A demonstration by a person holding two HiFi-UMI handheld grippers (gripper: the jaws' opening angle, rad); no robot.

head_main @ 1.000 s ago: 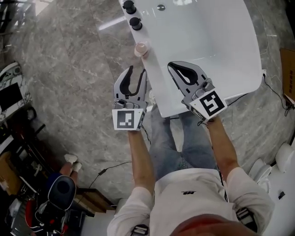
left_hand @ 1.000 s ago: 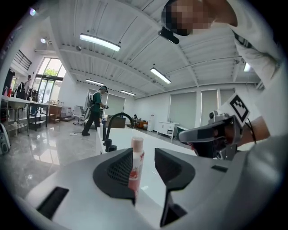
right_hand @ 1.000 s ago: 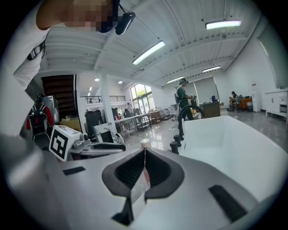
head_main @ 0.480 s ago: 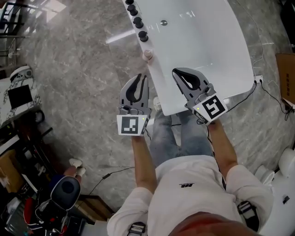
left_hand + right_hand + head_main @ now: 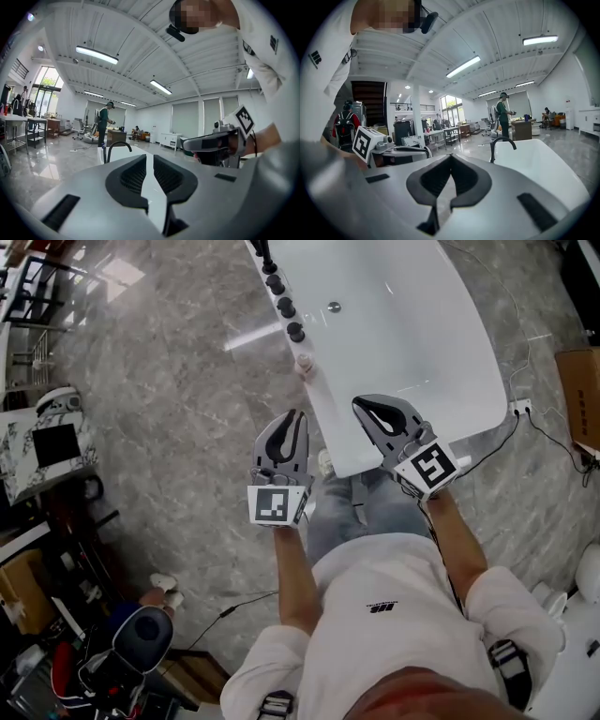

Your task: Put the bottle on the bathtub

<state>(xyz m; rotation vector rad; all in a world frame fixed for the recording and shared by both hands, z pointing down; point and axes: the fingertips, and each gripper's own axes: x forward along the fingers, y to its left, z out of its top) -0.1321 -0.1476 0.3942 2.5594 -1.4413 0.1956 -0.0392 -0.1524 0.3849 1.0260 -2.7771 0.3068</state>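
Holding a gripper in each hand, a person in a white T-shirt (image 5: 384,615) and blue jeans (image 5: 361,521) stands at the near end of a white bathtub (image 5: 412,362). The left gripper (image 5: 299,415) hangs over the grey marble floor (image 5: 169,409), just beside the tub's near left corner. Its jaws have just drawn shut, and nothing lies between them. The right gripper (image 5: 360,403) is held above the tub's near end with its jaw tips together and also empty. The two grippers sit side by side, apart from each other, each with its marker cube toward the person.

Beyond the left gripper's tips, a small pinkish bottle (image 5: 304,365) stands upright on the bathtub's left rim. Neither gripper touches it. Just past the bottle, a row of black knobs (image 5: 296,332) runs along the same rim. At the far end of that row rises a black arched faucet (image 5: 117,147), which shows over the jaws in both gripper views. A round metal fitting (image 5: 334,307) sits on the tub's inner wall opposite the knobs.

On the floor to the right of the tub lie a white power strip (image 5: 518,407) and its cable. Farther off, the gripper views show an open hall with strip lights on a white ceiling, shelving and desks. A person in a green top (image 5: 503,115) stands there.
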